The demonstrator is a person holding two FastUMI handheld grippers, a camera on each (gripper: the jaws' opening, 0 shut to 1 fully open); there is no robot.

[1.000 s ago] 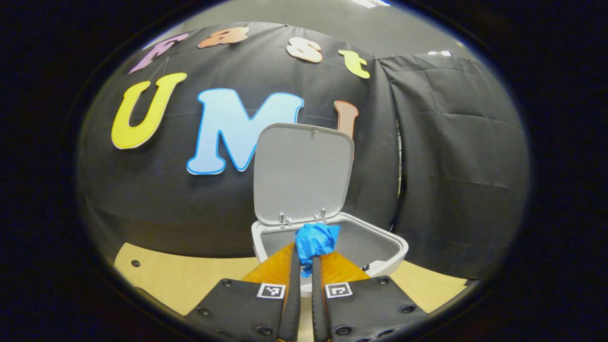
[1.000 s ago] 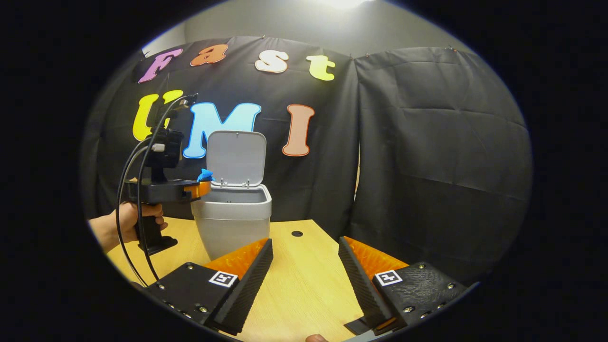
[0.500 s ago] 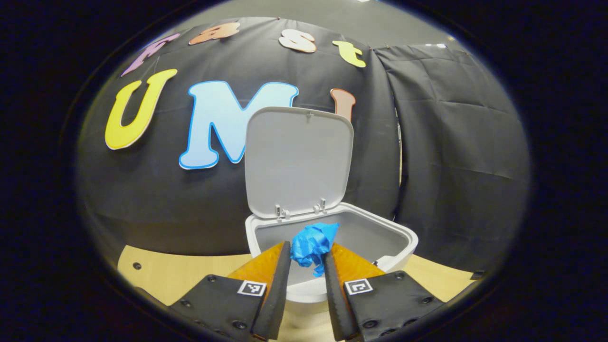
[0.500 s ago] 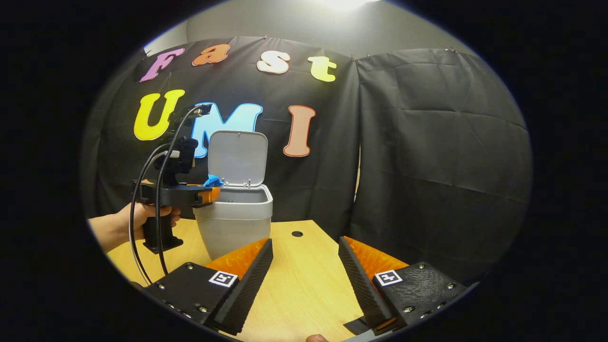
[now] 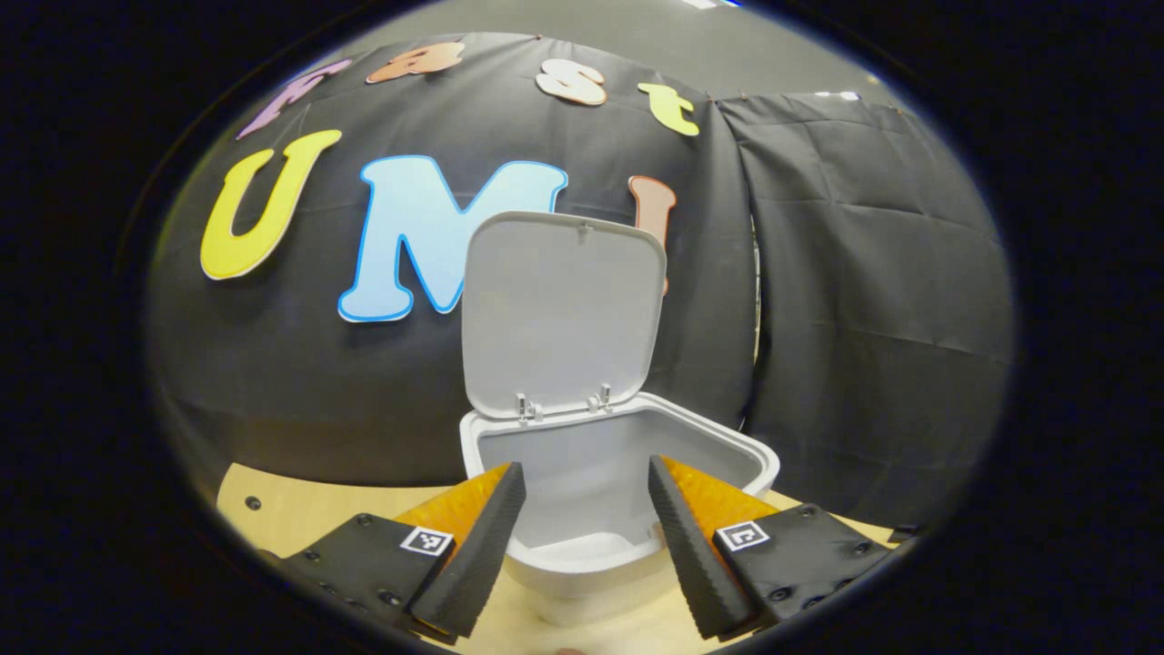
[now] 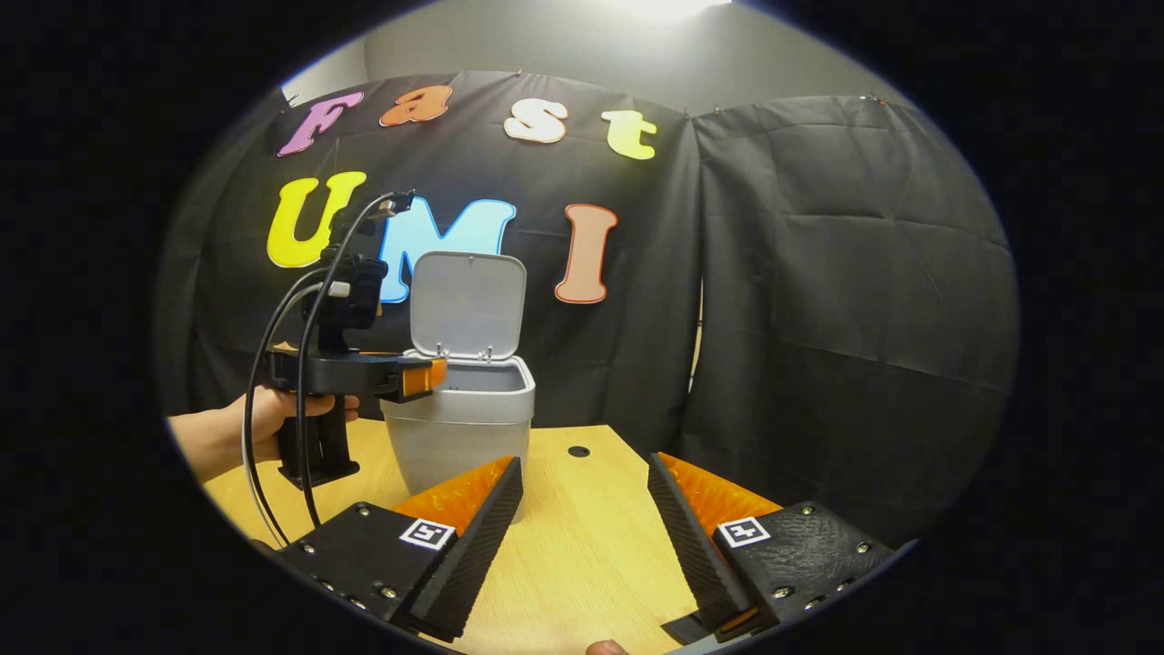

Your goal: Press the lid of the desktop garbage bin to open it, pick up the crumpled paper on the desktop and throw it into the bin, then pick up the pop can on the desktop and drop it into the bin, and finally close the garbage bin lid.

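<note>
1. The left gripper (image 5: pixel 582 496) hangs over the near rim of the grey plastic bin (image 5: pixel 618 509), fingers spread wide with nothing between them.
2. The rounded-square lid (image 5: pixel 559 309) stands upright at the back edge, leaving the mouth open.
3. The right gripper (image 6: pixel 582 491) hovers over bare pale wooden desktop (image 6: pixel 582 546), fingers apart, with the bin (image 6: pixel 459 428) well ahead.

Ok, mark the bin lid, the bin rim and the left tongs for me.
bin lid (image 5: pixel 559 314): left gripper view, middle of its raised inner face.
bin rim (image 5: pixel 582 562): left gripper view, near front edge.
left tongs (image 5: pixel 587 496): left gripper view, midway between the open tips, over the bin's mouth.
</note>
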